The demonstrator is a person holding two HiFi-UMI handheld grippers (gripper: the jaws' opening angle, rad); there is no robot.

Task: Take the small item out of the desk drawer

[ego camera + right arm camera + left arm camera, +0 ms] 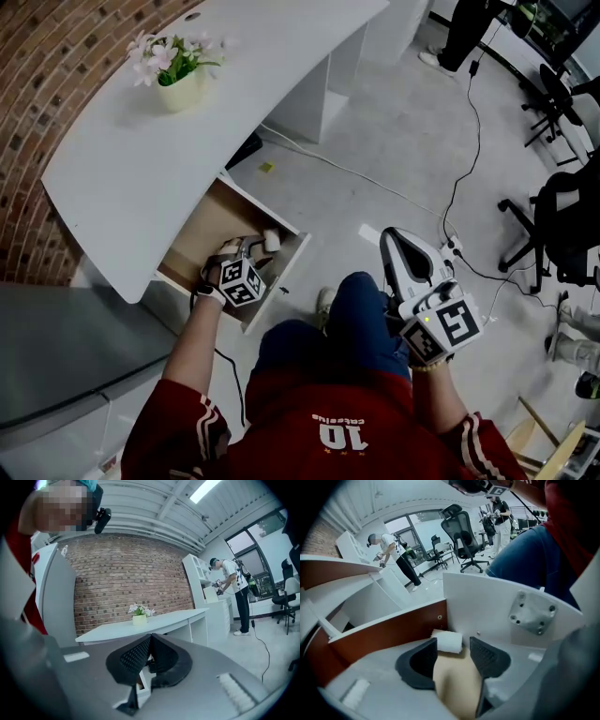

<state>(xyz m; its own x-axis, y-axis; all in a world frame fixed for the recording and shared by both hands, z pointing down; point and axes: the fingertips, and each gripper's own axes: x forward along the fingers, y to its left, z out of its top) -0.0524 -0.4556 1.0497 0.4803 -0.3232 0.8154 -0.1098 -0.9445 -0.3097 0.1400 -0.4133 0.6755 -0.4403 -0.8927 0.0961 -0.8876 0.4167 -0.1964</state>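
Observation:
The desk drawer (292,255) stands pulled open under the white desk (141,169), its tan floor (457,681) showing. A small white item (271,240) (447,641) lies in the drawer's near corner against the white front panel. My left gripper (255,253) (452,656) is down inside the drawer, open, its dark jaws either side of and just short of the item, not touching it. My right gripper (405,253) (149,656) is held up beside the person's knee, well away from the drawer, shut with nothing in it.
A flower pot (180,86) (139,618) stands on the desk top. Cables (459,187) run across the grey floor; office chairs (562,225) stand at the right. A brick wall (126,583) rises behind the desk. Another person (391,550) works in the distance.

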